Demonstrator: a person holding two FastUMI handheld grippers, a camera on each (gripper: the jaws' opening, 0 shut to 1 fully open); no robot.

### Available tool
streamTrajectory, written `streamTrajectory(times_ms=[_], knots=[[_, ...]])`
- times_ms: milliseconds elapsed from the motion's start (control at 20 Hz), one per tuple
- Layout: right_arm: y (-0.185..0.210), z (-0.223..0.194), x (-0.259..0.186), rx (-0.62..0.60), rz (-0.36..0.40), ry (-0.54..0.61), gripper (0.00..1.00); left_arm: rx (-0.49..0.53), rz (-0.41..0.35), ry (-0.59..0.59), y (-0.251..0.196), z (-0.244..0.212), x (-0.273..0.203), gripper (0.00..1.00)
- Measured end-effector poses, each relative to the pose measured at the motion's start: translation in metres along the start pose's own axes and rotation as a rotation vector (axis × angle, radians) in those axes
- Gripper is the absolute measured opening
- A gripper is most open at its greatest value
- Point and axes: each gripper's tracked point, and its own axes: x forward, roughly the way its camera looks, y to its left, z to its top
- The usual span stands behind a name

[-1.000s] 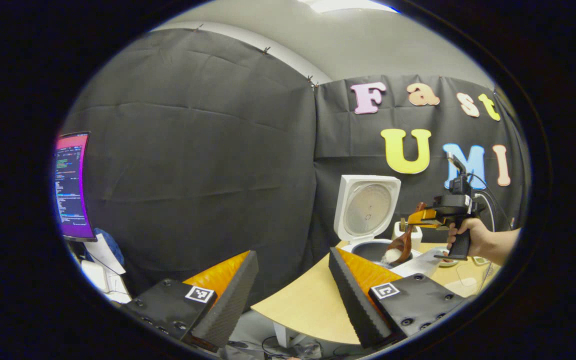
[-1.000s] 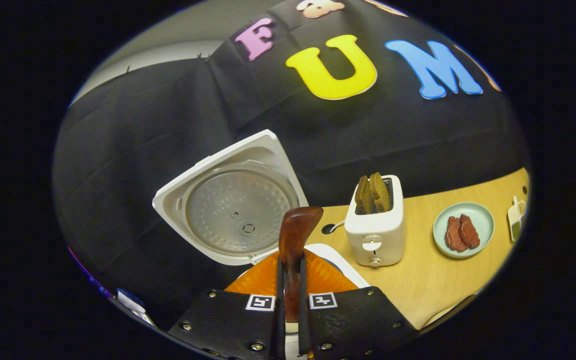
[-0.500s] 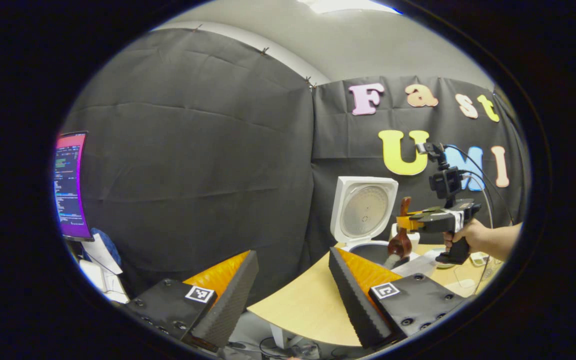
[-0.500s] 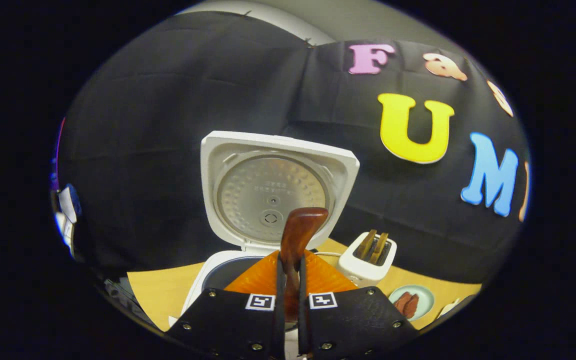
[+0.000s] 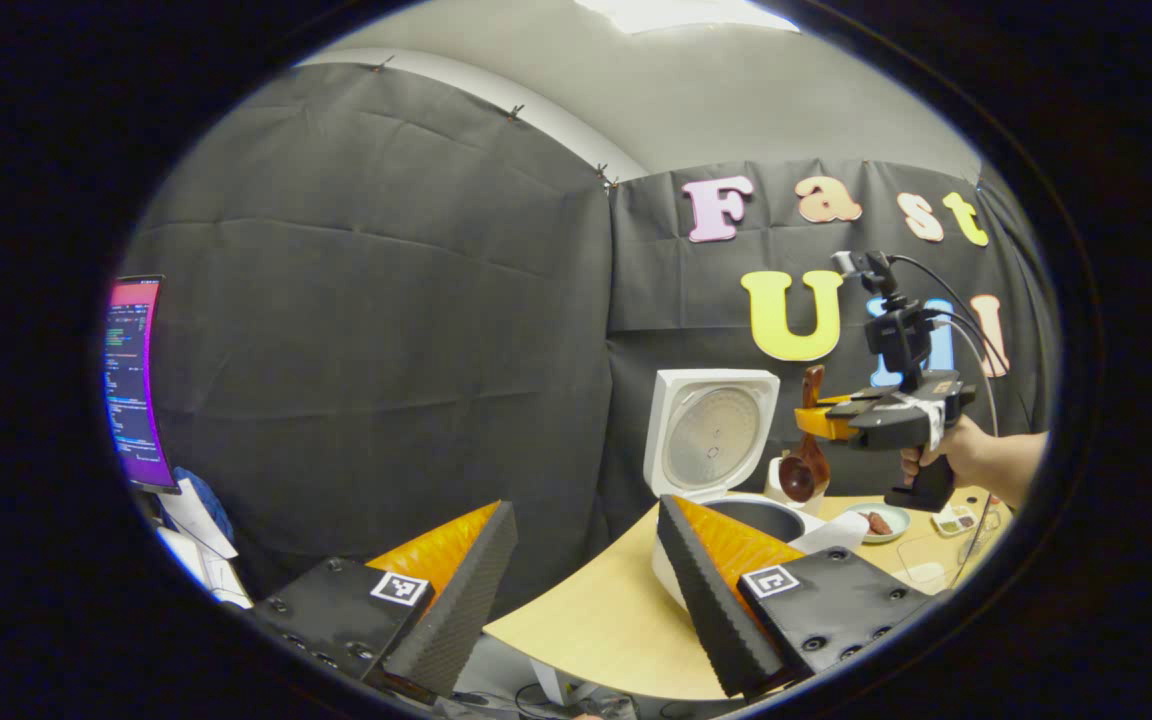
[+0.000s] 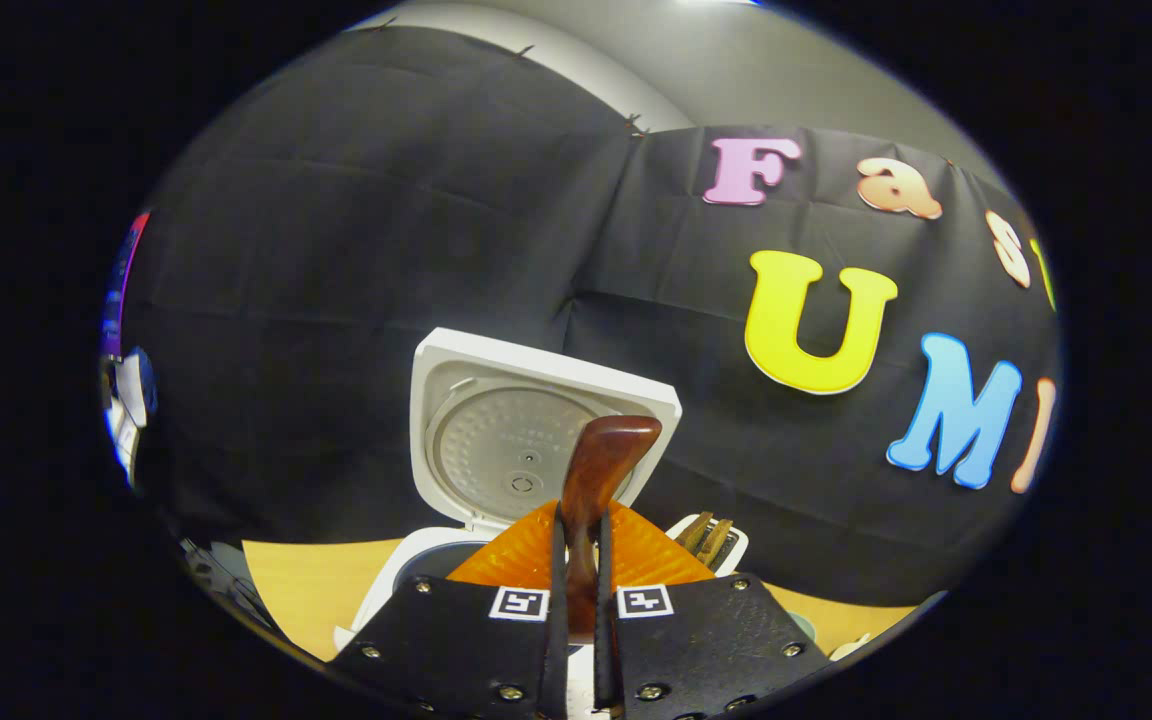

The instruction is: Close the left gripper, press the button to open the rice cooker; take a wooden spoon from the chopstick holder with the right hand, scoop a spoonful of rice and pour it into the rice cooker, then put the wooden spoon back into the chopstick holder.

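Note:
The white rice cooker (image 5: pixel 681 560) stands open on the table, its lid (image 5: pixel 711 435) upright and the dark pot (image 5: pixel 758 516) exposed. Above the pot's far side hangs the wooden spoon (image 5: pixel 803 472), bowl down and showing no rice. My right gripper (image 5: pixel 814 418), held by a hand (image 5: pixel 956 455), is shut on its handle. In the right gripper view the handle (image 6: pixel 601 465) rises between the closed fingers of my right gripper (image 6: pixel 578 530), in front of the lid (image 6: pixel 511 450). My left gripper (image 5: pixel 581 590) stands open and empty, well short of the cooker.
A toaster (image 6: pixel 711 540) with bread slices stands behind the cooker. A small plate with meat (image 5: pixel 876 522) lies on the wooden table (image 5: pixel 586 620) to the right. A lit monitor (image 5: pixel 131 380) is at the far left, off the table.
The spoon held rice over the pot a second ago, tipped, and now hangs higher with its bowl bare. My right gripper rose with it. The left gripper barely moved.

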Motion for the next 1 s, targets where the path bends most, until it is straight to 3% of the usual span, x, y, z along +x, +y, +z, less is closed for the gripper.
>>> streamTrajectory(times_ms=[300, 450, 550, 600, 800, 850, 900, 1000], knots=[[-0.054, 0.02, -0.049, 0.257, -0.038, -0.025, 0.11, 0.011, -0.064, -0.035, -0.029, 0.018, 0.003, 1.0], [-0.083, 0.024, -0.078, 0.349, -0.066, -0.046, 0.11, 0.011, -0.102, -0.048, -0.058, 0.029, 0.008, 0.95], [-0.103, 0.019, -0.099, 0.386, -0.1, -0.051, 0.11, 0.011, -0.128, -0.056, -0.078, 0.035, 0.016, 0.92], [-0.117, 0.017, -0.11, 0.397, -0.123, -0.055, 0.11, 0.014, -0.141, -0.059, -0.087, 0.037, 0.015, 1.0], [-0.167, 0.0, -0.146, 0.456, -0.203, -0.059, 0.11, 0.024, -0.183, -0.068, -0.121, 0.045, 0.021, 1.0], [-0.179, -0.006, -0.155, 0.47, -0.226, -0.059, 0.11, 0.025, -0.192, -0.071, -0.132, 0.047, 0.021, 0.92], [-0.192, -0.011, -0.164, 0.478, -0.251, -0.057, 0.11, 0.025, -0.202, -0.074, -0.141, 0.048, 0.022, 0.98], [-0.214, -0.023, -0.18, 0.49, -0.297, -0.051, 0.1, 0.03, -0.217, -0.08, -0.156, 0.051, 0.023, 0.98]])
